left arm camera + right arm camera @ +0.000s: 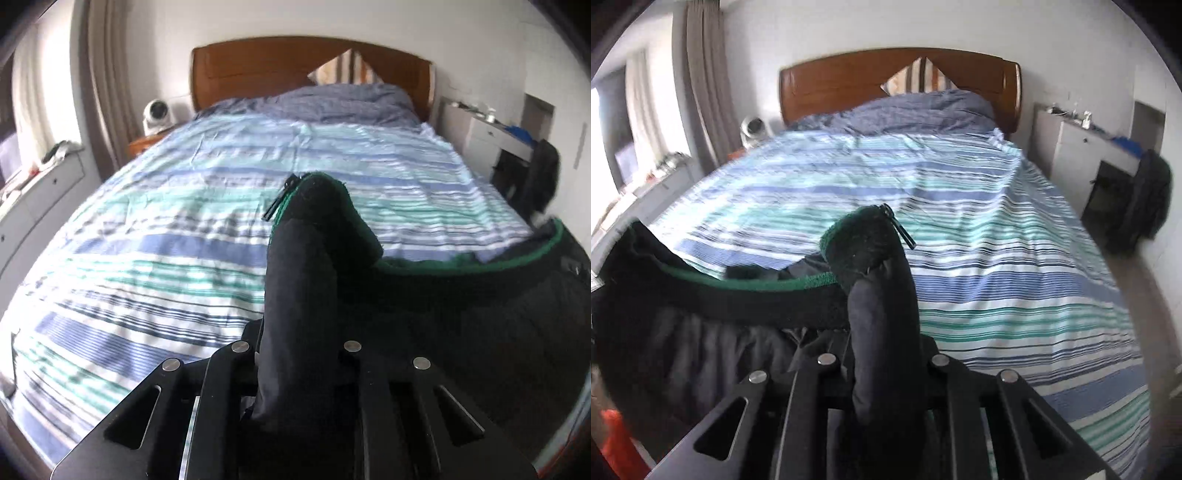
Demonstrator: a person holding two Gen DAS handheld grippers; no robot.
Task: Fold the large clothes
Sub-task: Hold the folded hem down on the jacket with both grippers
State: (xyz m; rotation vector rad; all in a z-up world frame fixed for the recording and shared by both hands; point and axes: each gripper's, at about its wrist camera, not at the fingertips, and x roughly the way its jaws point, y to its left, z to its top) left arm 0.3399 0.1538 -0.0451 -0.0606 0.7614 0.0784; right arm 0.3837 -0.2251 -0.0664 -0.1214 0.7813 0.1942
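A large dark garment (pixel 480 302) with a green-trimmed edge (pixel 443 263) hangs between my two grippers above the striped bed (pixel 166 229). In the left wrist view my left gripper (pixel 301 280) is shut on a bunched corner of it, and cloth wraps over the fingers and hides them. A zipper pull (pixel 280 199) sticks out at the top of that bunch. In the right wrist view my right gripper (pixel 882 295) is shut on the other corner of the garment (pixel 720 332), its zipper pull (pixel 899 229) at the top. The green edge (pixel 757 284) sags to the left.
The bed (pixel 997 258) has a wooden headboard (pixel 849 81), a grey-blue duvet (pixel 916 110) and a striped pillow (pixel 916 77). A nightstand with a white fan (pixel 157 114) stands at far left, a white cabinet (pixel 491 133) and a dark bag (pixel 1148 199) at right. Drawers (pixel 40 199) line the left wall.
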